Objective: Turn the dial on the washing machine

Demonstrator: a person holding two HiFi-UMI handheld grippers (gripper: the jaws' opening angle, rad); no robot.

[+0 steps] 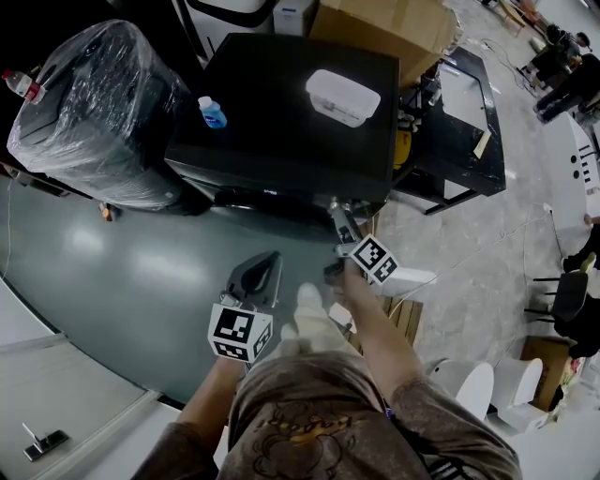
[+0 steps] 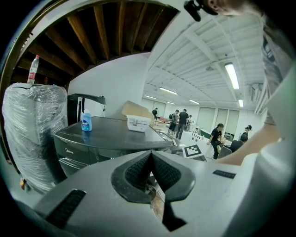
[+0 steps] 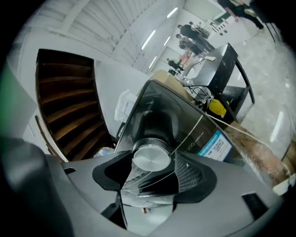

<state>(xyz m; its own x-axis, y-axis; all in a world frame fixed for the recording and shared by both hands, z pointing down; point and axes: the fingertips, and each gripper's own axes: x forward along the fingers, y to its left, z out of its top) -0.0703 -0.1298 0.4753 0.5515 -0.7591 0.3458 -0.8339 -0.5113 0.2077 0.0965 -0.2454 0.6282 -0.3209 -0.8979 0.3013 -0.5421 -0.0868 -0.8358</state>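
Observation:
The black washing machine (image 1: 281,112) stands ahead of me, its front panel (image 3: 157,115) facing my grippers. A round silver dial (image 3: 151,157) on that panel sits between the jaws of my right gripper (image 3: 152,163), which close on its sides. In the head view the right gripper (image 1: 336,210) reaches the machine's front edge and hides the dial. My left gripper (image 1: 270,259) hangs back over the floor, apart from the machine. Its jaws (image 2: 151,159) are shut with nothing between them.
A blue bottle (image 1: 212,112) and a white container (image 1: 342,96) rest on the machine's top. A plastic-wrapped bulk (image 1: 94,103) stands to its left, a cardboard box (image 1: 394,23) behind, a black frame (image 1: 469,122) and wooden pallet (image 1: 403,314) to the right. Several people (image 2: 182,122) stand far off.

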